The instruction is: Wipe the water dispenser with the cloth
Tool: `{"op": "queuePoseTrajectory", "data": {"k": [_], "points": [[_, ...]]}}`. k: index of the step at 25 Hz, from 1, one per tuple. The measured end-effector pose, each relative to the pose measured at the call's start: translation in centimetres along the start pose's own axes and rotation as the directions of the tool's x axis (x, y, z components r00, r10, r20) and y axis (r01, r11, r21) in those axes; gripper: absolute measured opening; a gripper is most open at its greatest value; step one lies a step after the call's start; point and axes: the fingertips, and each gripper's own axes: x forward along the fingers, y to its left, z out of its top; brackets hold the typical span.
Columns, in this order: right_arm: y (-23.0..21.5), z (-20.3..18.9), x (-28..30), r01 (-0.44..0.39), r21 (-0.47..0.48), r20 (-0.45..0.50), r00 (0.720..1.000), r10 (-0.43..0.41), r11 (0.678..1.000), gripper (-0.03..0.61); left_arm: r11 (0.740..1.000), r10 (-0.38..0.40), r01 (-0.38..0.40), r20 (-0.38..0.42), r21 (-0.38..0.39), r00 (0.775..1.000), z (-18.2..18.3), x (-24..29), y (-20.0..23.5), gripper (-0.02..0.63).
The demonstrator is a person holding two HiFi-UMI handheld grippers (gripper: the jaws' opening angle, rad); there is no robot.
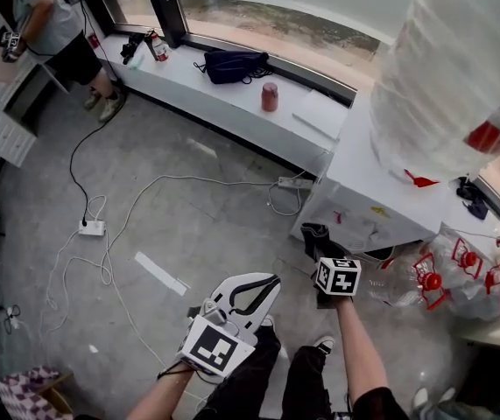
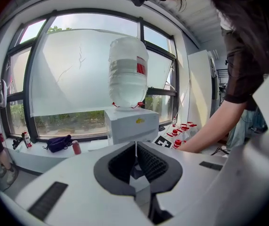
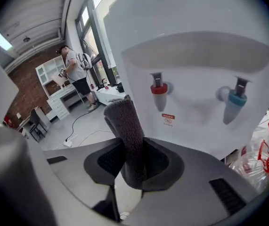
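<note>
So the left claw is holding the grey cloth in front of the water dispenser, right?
No, the right claw holds the grey cloth in front of the water dispenser; the right gripper view shows it. The left claw is shut, empty.

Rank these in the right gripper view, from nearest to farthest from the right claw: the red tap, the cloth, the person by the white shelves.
1. cloth: centre, clamped in the right claw itself.
2. red tap: just above and to the right, on the water dispenser front.
3. person: far left, across the room.
</note>
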Motion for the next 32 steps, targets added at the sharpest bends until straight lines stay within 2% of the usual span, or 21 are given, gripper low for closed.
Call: {"op": "queuePoseTrajectory", "data": {"k": [4, 10, 17, 24, 29, 32], "points": [[-0.7, 1.1, 2.6, 0.008, 0.054, 0.025, 1.0, -0.009, 0.998, 0.104, 1.0, -0.006, 0.006, 0.002, 0.006, 1.0, -0.5, 1.1, 0.2, 0.021], [-3.9, 2.1, 4.4, 0.044, 0.186, 0.059, 0.997, -0.056, 0.982, 0.104, 1.0, -0.028, 0.029, -0.005, 0.011, 1.0, -1.1, 2.7, -0.4, 0.021], [-8.1, 0.7, 2.8, 0.103, 0.162, 0.026, 0.994, -0.108, 0.981, 0.104, 0.996, -0.09, 0.09, -0.009, 0.022, 0.996, -1.0, 4.9, -2.6, 0.021], [-15.5, -0.5, -1.7, 0.222, 0.325, 0.035, 0.969, -0.246, 0.919, 0.104, 0.988, -0.149, 0.149, -0.009, 0.043, 0.989, -0.1, 7.1, -4.9, 0.021], [-20.3, -3.8, -5.5, 0.289, 0.376, 0.014, 0.948, -0.317, 0.881, 0.104, 0.982, -0.181, 0.182, -0.02, 0.056, 0.983, -0.1, 8.4, -6.2, 0.021], [-22.0, -5.4, -7.3, 0.312, 0.357, -0.003, 0.943, -0.333, 0.88, 0.106, 0.98, -0.191, 0.192, -0.022, 0.045, 0.981, -0.1, 8.9, -6.8, 0.021]]}}
